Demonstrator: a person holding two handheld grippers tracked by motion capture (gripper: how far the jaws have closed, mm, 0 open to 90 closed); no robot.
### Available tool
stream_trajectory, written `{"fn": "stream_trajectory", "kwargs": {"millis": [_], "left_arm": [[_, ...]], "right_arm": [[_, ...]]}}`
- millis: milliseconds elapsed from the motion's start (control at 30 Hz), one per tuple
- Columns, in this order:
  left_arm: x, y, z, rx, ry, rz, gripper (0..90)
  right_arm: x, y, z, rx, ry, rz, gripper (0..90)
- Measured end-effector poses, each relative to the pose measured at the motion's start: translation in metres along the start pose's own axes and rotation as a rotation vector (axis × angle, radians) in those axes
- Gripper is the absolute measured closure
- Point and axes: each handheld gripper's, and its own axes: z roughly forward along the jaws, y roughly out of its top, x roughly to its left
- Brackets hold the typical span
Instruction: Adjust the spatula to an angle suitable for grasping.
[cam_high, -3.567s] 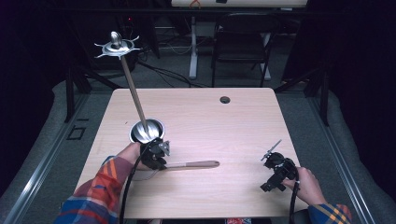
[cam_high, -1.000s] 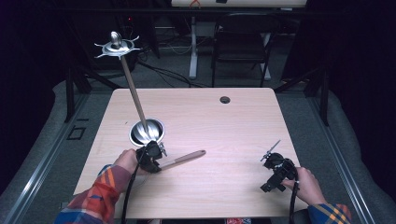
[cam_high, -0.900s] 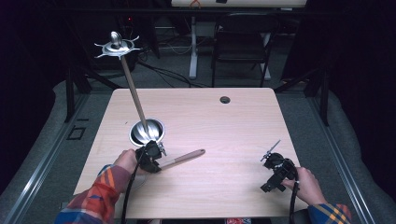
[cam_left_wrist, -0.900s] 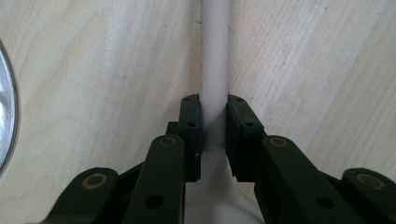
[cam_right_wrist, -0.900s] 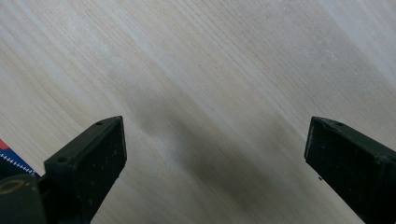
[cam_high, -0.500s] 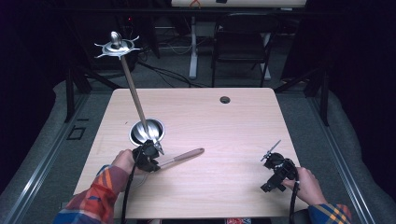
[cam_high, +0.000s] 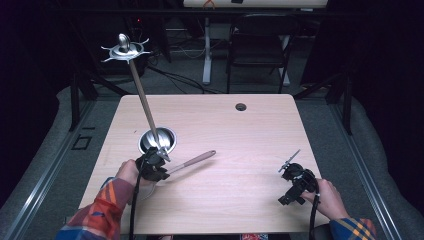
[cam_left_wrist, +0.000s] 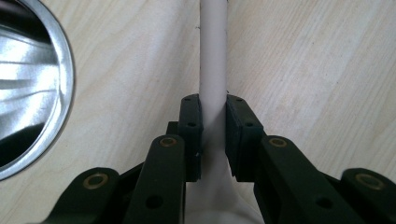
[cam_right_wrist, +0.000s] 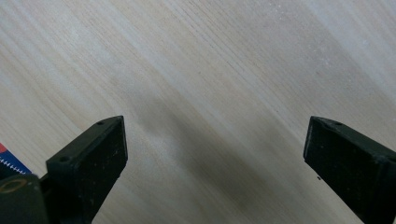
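Your left gripper (cam_high: 156, 167) clamps the spoon handle (cam_left_wrist: 213, 56), long axis running right and far beside the steel bowl (cam_high: 157, 140); right gripper (cam_high: 295, 176) gapes, idle.

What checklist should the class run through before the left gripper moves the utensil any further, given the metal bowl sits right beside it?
1. Grip: left gripper has both pads shut on the pale handle of the utensil. Ok.
2. Which end is held: the head end sits at the jaws and the handle tip points away over the table. Ok.
3. Metal bowl: upright on the table, close to the gripper; contents cannot tell.
4. Right gripper: jaws wide open, nothing between them, resting near the table's right edge, well apart from the utensil. Ok.
5. Path between handle and bowl: bare table. Ok.
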Motion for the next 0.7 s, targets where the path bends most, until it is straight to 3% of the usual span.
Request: {"fn": "stream_trajectory", "kwargs": {"millis": [167,267,567,700], "left_arm": [[0.002,-0.002,-0.006,-0.014,0.024,-0.034,78.0],[0.003,-0.005,-0.01,-0.05,0.03,-0.058,78.0],[0.001,-0.007,-0.016,-0.08,0.073,-0.075,78.0],[0.003,-0.01,-0.023,-0.106,0.086,-0.091,78.0]], "right_arm": [[0.0,0.0,-0.002,0.012,-0.002,-0.003,5.8],[-0.001,0.0,-0.002,0.011,-0.007,-0.004,5.7],[-0.001,0.001,-0.002,0.022,-0.011,-0.024,5.6],[0.0,0.0,0.0,0.001,-0.006,-0.004,5.6]]}}
